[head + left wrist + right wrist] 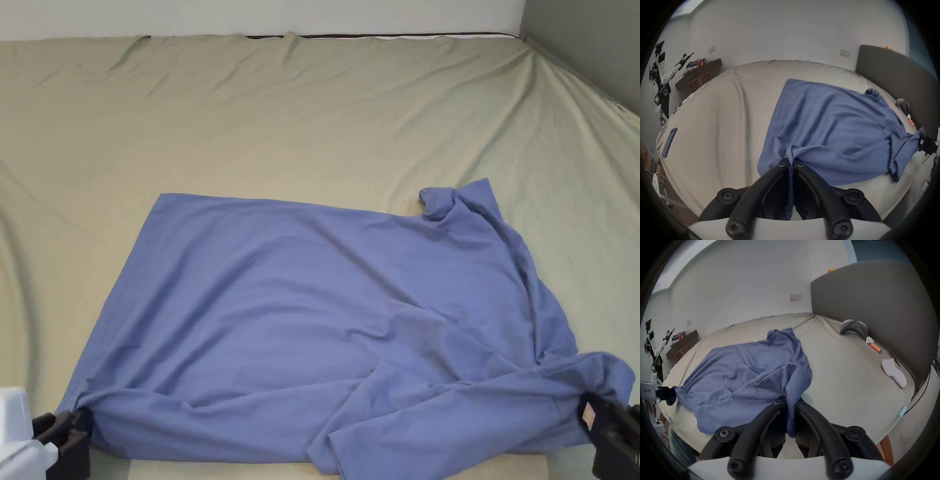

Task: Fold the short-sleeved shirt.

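A blue short-sleeved shirt (325, 325) lies spread across the lower middle of the frame on a beige bedsheet (312, 112). At lower left, the left gripper (791, 162) pinches the shirt's near corner; at lower right, the right gripper (790, 400) is clamped on bunched fabric at the other corner

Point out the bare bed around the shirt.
Free: the sheet beyond the shirt up to the wall, and its left side. Crowded: by the headboard, socks and an orange tube. Both near corners are gripped, left gripper and right gripper.
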A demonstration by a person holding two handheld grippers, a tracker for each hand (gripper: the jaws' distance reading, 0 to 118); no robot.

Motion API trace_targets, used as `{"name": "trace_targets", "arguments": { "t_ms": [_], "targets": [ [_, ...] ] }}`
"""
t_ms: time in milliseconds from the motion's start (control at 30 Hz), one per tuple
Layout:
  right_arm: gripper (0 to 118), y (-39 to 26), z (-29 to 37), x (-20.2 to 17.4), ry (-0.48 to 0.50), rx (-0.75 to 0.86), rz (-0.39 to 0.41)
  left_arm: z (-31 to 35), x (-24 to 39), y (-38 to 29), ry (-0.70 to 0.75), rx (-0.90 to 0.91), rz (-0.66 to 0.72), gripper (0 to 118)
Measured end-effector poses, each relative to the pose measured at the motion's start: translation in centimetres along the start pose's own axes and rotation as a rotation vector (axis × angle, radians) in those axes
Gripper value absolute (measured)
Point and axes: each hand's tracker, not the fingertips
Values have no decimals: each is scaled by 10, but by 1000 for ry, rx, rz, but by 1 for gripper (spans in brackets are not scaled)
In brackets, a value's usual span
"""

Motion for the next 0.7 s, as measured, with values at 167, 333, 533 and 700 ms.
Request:
{"name": "trace_targets", "arguments": {
  "t_ms": [167,333,533,700],
  "targets": [
    [8,47,-12,3,59,38,-26,-8,1,49,-20,80,27,0],
    [7,98,-70,4,26,-4,-8,-61,17,107,41,63,-54,0],
    [26,97,-151,-3,-25,-236,77,-150,24,111,49,-106,-22,18],
    [111,87,-161,3,-50,-167,56,-167,17,95,112,-104,-65,104]
  ]
}}
